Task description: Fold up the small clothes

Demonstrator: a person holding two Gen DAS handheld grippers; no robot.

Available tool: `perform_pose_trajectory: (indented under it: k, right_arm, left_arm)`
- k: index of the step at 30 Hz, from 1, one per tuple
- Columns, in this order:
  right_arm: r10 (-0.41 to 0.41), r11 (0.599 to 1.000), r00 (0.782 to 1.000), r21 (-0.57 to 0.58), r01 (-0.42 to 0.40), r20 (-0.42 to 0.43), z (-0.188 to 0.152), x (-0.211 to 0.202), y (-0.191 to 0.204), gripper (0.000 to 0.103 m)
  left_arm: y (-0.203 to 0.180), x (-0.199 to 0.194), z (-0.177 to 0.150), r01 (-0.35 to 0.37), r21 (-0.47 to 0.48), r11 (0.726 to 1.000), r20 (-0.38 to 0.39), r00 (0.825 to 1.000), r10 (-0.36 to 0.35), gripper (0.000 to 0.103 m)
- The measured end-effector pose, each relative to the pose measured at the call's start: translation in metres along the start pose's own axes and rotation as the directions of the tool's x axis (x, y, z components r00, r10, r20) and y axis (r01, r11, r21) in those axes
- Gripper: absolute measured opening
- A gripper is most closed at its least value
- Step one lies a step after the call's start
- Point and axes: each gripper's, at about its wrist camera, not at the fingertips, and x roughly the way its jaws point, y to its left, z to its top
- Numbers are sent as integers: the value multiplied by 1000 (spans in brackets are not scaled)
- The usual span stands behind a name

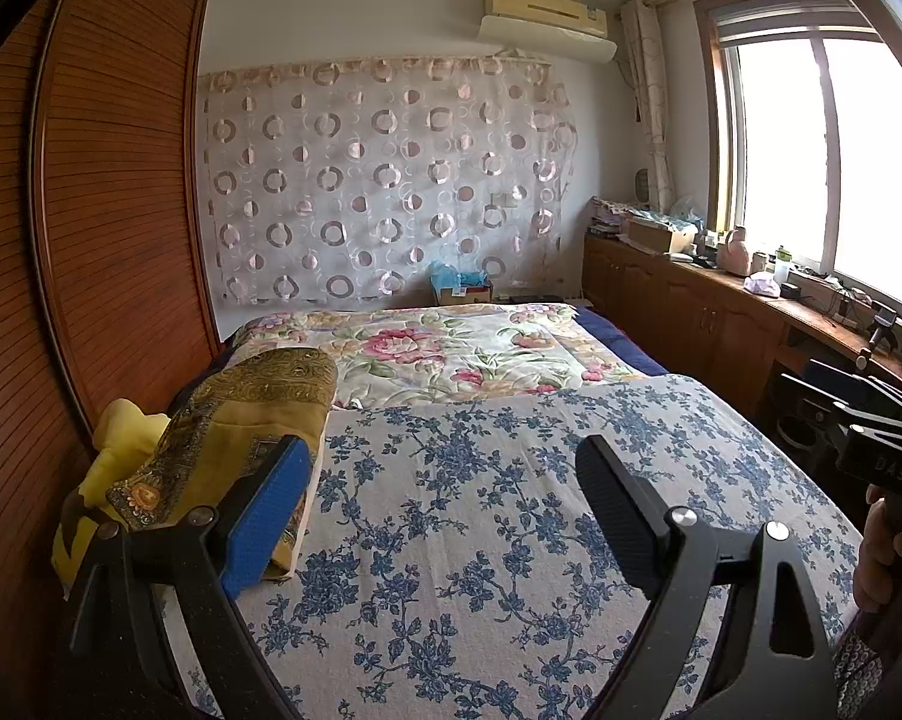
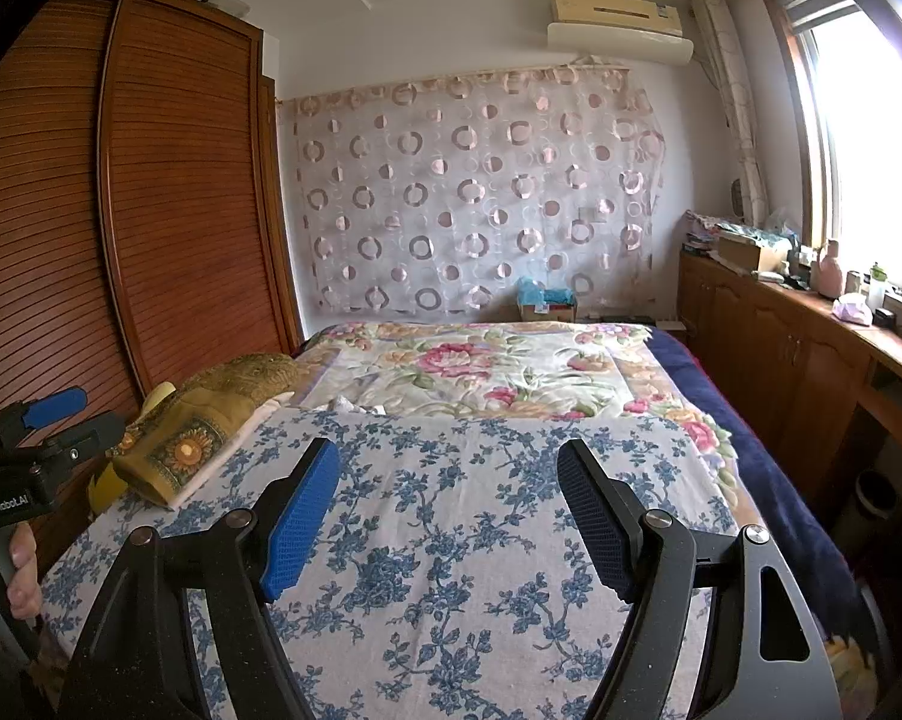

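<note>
2 claws hang over the bed, both spread wide with nothing between their blue pads. The left claw (image 1: 445,504) points across the blue-flowered sheet (image 1: 487,480), and just off its left finger lies the folded mustard-gold cloth (image 1: 253,420) with its ornate border, resting at the sheet's edge against a yellow garment (image 1: 124,438) (partly tucked beneath it, so its shape is hard to read). The right claw (image 2: 451,516) hovers over bare sheet; from there the same gold cloth (image 2: 205,420) sits ahead and well to its left, apart from both fingers. Beyond both claws the pink-rose quilt (image 1: 451,354) covers the far half of the bed. A hand (image 2: 22,570) grips the left claw's handle at the right-wrist view's left edge. To the claws' right runs a wooden surface (image 2: 859,324) under the window, crowded with small items.
</note>
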Motion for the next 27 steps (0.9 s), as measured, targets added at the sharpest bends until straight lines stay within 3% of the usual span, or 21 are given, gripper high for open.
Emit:
perform_pose_trajectory:
  k: [27]
  right_arm:
    - [8, 1000, 1000, 3, -8, -4, 4, -4, -11, 77]
  left_arm:
    - [1, 1, -2, 0, -1, 1000, 1, 1000, 0, 91]
